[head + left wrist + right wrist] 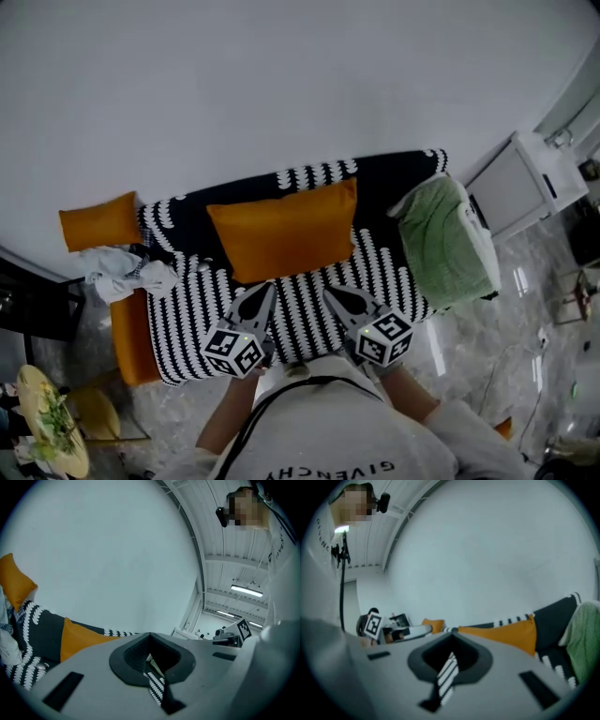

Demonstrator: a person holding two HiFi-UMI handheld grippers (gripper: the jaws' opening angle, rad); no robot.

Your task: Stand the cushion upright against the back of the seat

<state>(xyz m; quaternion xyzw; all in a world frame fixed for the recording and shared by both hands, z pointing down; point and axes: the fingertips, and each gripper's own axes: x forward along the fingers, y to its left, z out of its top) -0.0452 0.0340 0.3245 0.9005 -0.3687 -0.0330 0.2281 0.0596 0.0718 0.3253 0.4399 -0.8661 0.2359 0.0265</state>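
Our left gripper (268,289) and right gripper (330,292) hang closed on nothing. We judge the orange fabric cushion (281,232) soft and light, best pinched at a top corner.

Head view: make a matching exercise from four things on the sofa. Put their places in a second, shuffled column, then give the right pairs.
Things:
1. large orange cushion
2. small orange cushion
3. green blanket
4. white cloth

Places:
A. draped over the right end of the sofa
B. crumpled on the left part of the seat
C. middle, upright against the back
D. far left end, at the back

Pairs: 1-C, 2-D, 3-A, 4-B
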